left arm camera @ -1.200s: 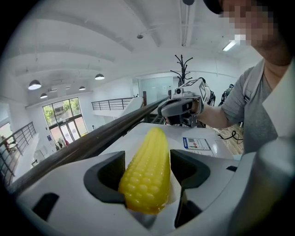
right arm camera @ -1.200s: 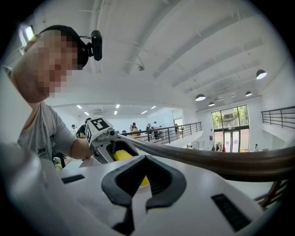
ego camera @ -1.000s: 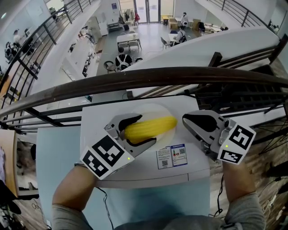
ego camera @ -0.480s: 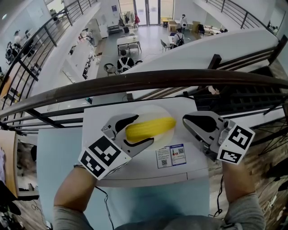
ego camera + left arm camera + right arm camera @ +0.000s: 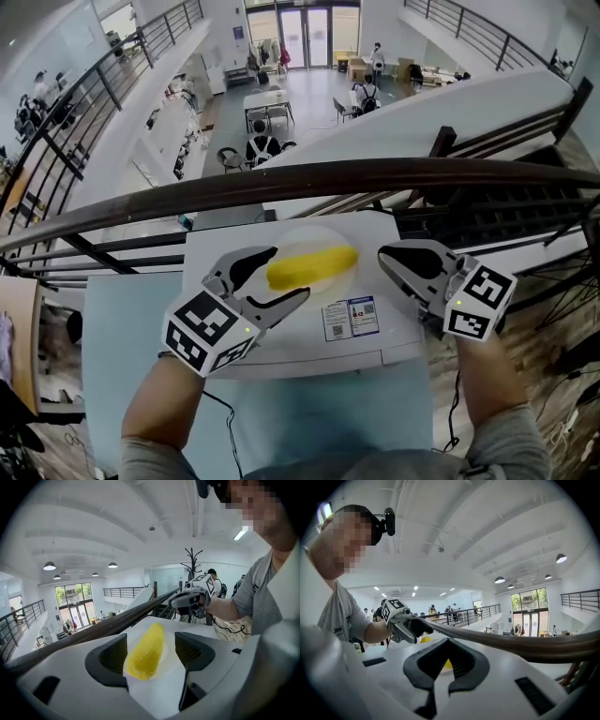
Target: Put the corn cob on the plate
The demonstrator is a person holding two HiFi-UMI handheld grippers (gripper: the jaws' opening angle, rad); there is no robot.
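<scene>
Now, corn cob (image 5: 311, 265): lying on the plate (image 5: 314, 236), mid-frame on the bench (image 5: 291, 345)
Left claw (image 5: 286, 273): released, jaws spread either side of the cob's near end
Right claw (image 5: 389, 258): clenched, empty, just right of the plate

SITE: open-plan office building, upper gallery | EVIDENCE: dark handrail (image 5: 309, 176) edging an atrium | lower floor with desks (image 5: 265, 81), chairs and seated people (image 5: 255, 142) | glass entrance doors (image 5: 302, 22) | round ceiling lamps (image 5: 49, 566) | opposite railed gallery (image 5: 84, 84)
</scene>
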